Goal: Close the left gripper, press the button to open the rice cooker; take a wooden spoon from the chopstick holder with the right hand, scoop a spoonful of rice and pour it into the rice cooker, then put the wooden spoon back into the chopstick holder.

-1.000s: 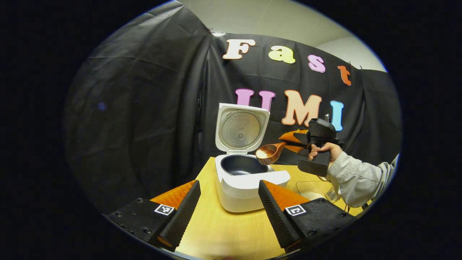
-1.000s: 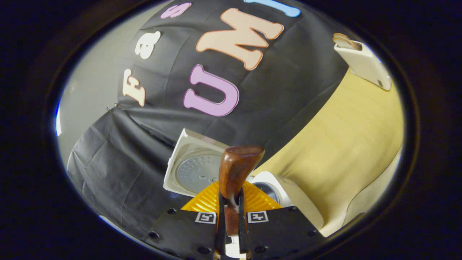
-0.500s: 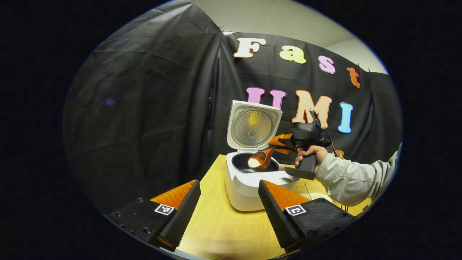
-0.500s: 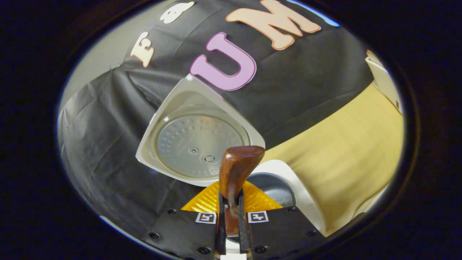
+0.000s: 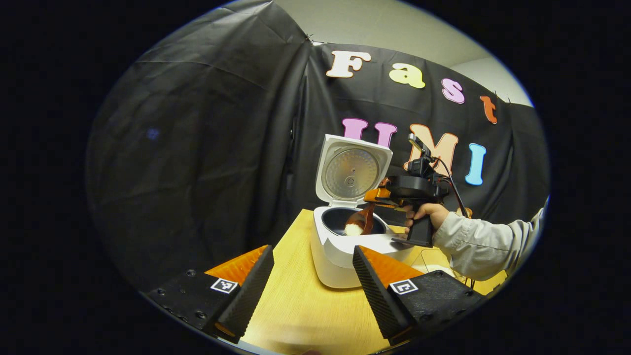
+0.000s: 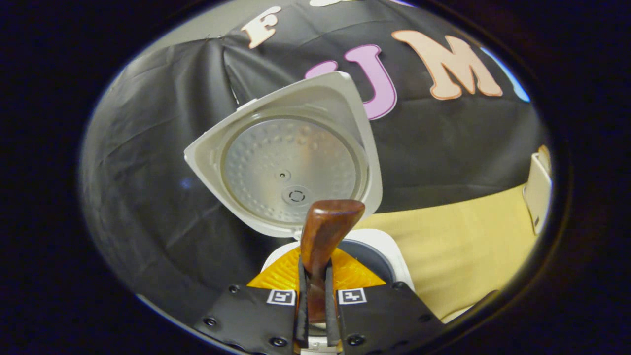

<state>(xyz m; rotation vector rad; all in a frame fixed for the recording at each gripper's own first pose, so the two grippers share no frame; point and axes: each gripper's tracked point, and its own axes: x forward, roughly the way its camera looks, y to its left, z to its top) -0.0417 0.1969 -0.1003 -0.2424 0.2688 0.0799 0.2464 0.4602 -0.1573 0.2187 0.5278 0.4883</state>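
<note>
The white rice cooker (image 5: pixel 340 261) stands on the wooden table with its lid (image 5: pixel 353 170) raised and its dark inner pot (image 5: pixel 340 224) showing. In the left gripper view, my right gripper (image 5: pixel 382 195) holds the wooden spoon (image 5: pixel 361 220) tilted down over the pot, with white rice at the bowl's lower edge. In the right gripper view, my right gripper (image 6: pixel 315 291) is shut on the spoon's handle (image 6: pixel 323 236), facing the lid (image 6: pixel 291 158) close ahead. My left gripper (image 5: pixel 313 276) stands open in front of the cooker, nothing between its fingers.
The wooden table (image 5: pixel 296 305) runs from my left gripper up to the cooker. A white holder (image 6: pixel 537 190) stands at the far right of the right gripper view. A clear container (image 5: pixel 434 256) sits behind a person's grey sleeve (image 5: pixel 478 241).
My right gripper has carried the spoon over the pot and tipped it downward, so the rice has slid to the bowl's edge. The left gripper's view has drifted slightly; it stays open.
</note>
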